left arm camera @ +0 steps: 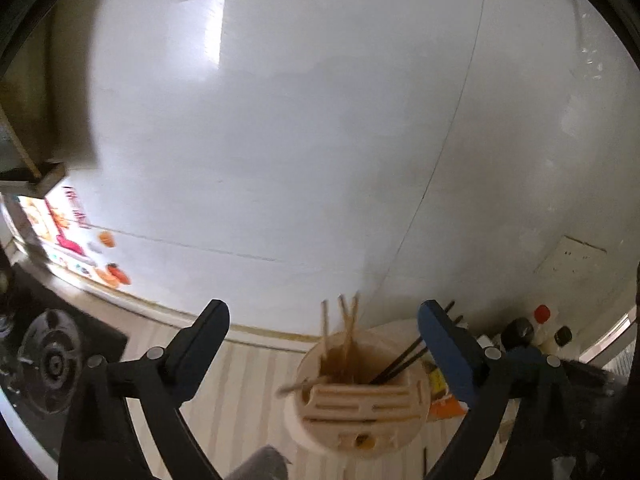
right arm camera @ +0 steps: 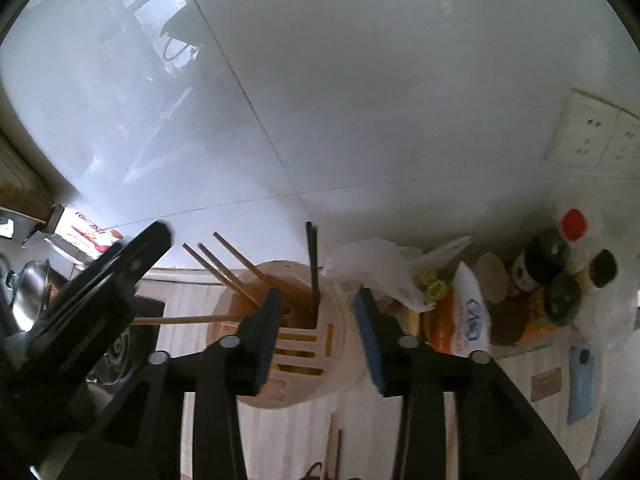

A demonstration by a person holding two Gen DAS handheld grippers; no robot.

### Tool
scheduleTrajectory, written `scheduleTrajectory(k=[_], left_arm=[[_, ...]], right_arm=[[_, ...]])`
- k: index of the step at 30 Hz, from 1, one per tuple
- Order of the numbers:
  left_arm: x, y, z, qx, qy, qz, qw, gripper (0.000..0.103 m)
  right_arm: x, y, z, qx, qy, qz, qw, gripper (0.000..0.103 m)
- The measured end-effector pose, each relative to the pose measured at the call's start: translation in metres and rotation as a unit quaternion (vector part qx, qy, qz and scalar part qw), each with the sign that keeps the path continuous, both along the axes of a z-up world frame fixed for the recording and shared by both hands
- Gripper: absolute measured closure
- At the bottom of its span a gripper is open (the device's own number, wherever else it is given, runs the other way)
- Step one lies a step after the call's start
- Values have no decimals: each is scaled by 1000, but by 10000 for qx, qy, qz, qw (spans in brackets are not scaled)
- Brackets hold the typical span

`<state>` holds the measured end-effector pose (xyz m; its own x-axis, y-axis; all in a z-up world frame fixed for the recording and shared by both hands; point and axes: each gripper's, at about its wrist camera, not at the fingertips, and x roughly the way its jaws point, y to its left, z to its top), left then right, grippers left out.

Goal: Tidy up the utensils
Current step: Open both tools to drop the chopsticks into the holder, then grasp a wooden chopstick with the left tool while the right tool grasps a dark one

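Left wrist view had the left gripper with its two dark fingers spread as wide as they go and nothing between the pads. The cream plastic cylindrical utensil holder with a slotted lid stood on the pale striped countertop, just short of the fingertips and toward the right-hand finger, at about five o'clock from the midpoint of the gap. Several light wooden chopsticks rose from its open half, long axes near upright and leaning to twelve and one o'clock. One loose wooden chopstick lay nearly flat over the rim, tip toward eight o'clock. A pair of black chopsticks leaned toward two o'clock.

In the right wrist view the right gripper was partly parted, empty, poised right over the holder's slotted lid, the nearer hand to the pot. From there the flat-lying chopstick ran along nine o'clock, away from the left finger pad, its far end passing under the left hand's tool at eight o'clock. The upright sticks fanned toward eleven o'clock and the black pair stood at twelve.

The coming move likely turned on that one stick: it lay crosswise, so its free end would have to be lifted and tipped upright.
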<state>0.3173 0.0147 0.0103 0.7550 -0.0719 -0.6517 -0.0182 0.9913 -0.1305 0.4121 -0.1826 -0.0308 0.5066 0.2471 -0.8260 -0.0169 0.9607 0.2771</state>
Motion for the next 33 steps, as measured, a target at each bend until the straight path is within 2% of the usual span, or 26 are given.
scheduleTrajectory(k=[1, 3, 7, 11, 15, 19, 21, 22, 23, 24, 25, 27, 28, 29, 31, 32, 33], left_arm=[[-9, 2, 1, 90, 33, 68, 9999, 0], [-25, 6, -1, 286, 52, 202, 9994, 0], [-55, 9, -12, 541, 173, 324, 9979, 0], [-83, 5, -44, 623, 550, 285, 9961, 0], [-104, -13, -97, 881, 1179, 292, 9887, 0], [-115, -34, -158, 965, 1921, 75, 9766, 0], [-120, -46, -194, 936, 2352, -110, 9674, 0], [-122, -52, -207, 878, 2540, -200, 9630, 4], [-123, -56, -222, 811, 2735, -289, 9580, 14], [-125, -60, -235, 725, 2928, -383, 9526, 20], [-125, -63, -243, 668, 3052, -436, 9490, 33], [-126, -70, -267, 579, 3339, -576, 9391, 40], [-125, -72, -274, 609, 3401, -593, 9366, 47], [-124, -77, -283, 663, 3467, -637, 9335, 49], [-124, -81, -292, 716, 3527, -684, 9305, 52], [-123, -85, -297, 757, 3557, -722, 9287, 58], [-123, -87, -298, 794, 3542, -725, 9290, 58]], right_arm=[[-5, -2, 3, 1, -37, -30, 10000, 52], [-19, -10, 8, -43, -124, -130, 9998, 51], [-52, -27, 9, -96, -209, -378, 9990, 32], [-91, -46, -9, -27, -157, -577, 9982, 21], [-120, -63, -41, -129, 71, -739, 9972, 18], [-139, -72, -91, -252, 612, -813, 9945, 18], [-148, -76, -119, -289, 932, -822, 9918, 20], [-153, -77, -130, -278, 1058, -816, 9906, 29], [-157, -78, -143, -255, 1195, -816, 9891, 42], [-160, -79, -156, -271, 1339, -820, 9872, 48], [-163, -81, -171, -260, 1513, -806, 9848, 60], [-169, -83, -191, -277, 1709, -819, 9815, 63], [-172, -83, -199, -300, 1778, -808, 9803, 64], [-174, -83, -207, -327, 1851, -798, 9789, 64], [-177, -83, -220, -357, 1955, -784, 9769, 64], [-178, -83, -224, -374, 1995, -777, 9761, 64], [-180, -82, -228, -374, 2031, -771, 9754, 64]])
